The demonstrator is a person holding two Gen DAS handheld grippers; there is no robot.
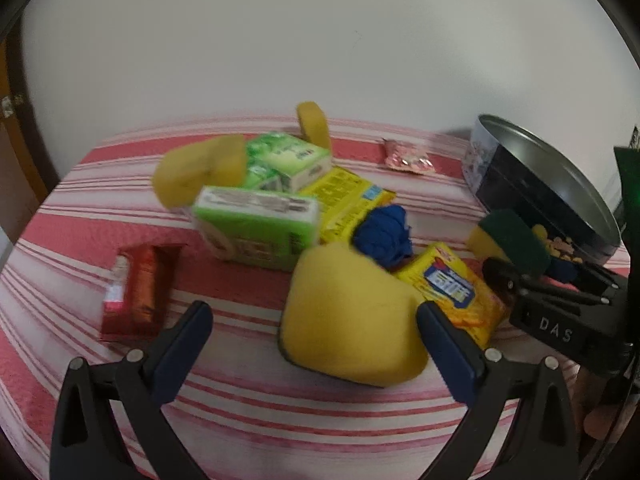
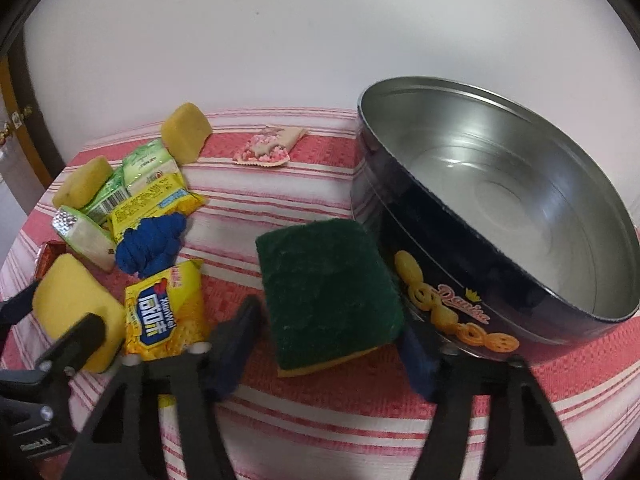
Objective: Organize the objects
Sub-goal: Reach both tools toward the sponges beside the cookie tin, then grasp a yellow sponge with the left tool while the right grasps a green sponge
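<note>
Right gripper (image 2: 324, 344) straddles the green-topped sponge (image 2: 328, 288), right pad touching its edge, left pad just shy: half-closed, grip not firm yet. Left gripper (image 1: 316, 340) wide open, holds nothing, yellow sponge (image 1: 348, 320) between its fingers. Sponge sits on the striped cloth (image 2: 320, 420) just beside the open tin (image 2: 496, 216). Beyond lie a cracker pack (image 2: 164, 316), blue cloth (image 2: 152, 244), green packs (image 2: 140, 172). Risk: soft foam squashes, one-sided contact may twist it free or knock the tin wall.
</note>
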